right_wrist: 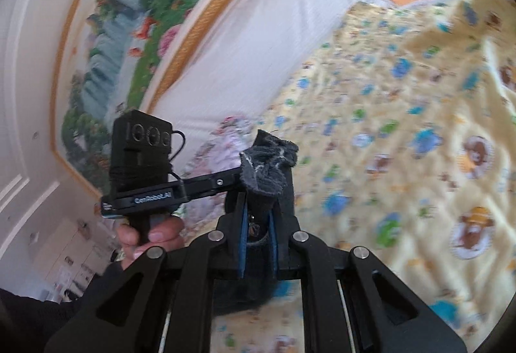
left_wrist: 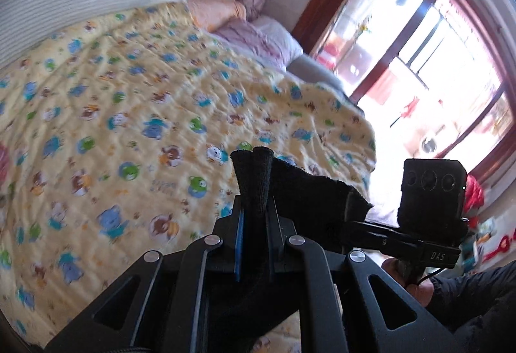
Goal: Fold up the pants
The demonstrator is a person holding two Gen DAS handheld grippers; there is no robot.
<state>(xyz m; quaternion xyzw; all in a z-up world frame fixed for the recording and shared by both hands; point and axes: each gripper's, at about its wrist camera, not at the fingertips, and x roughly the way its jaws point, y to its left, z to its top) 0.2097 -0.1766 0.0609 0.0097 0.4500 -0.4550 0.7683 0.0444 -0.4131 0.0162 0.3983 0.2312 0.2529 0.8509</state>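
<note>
Dark pants (left_wrist: 290, 188) are pinched in both grippers and held up above the bed. My left gripper (left_wrist: 254, 207) is shut on a bunched edge of the black fabric, which sticks up past the fingertips and stretches right toward the other gripper. My right gripper (right_wrist: 259, 211) is shut on a frayed grey-black edge of the pants (right_wrist: 267, 162). The rest of the pants hangs below both grippers and is mostly hidden. In each wrist view the other hand-held gripper shows beside the fabric.
A bed with a yellow cartoon-print quilt (left_wrist: 129, 101) lies below. Pillows and folded bedding (left_wrist: 254, 30) sit at its far end. A window with a wooden frame (left_wrist: 419, 69) is on the right. A white headboard (right_wrist: 258, 40) and a framed picture (right_wrist: 129, 46) are behind.
</note>
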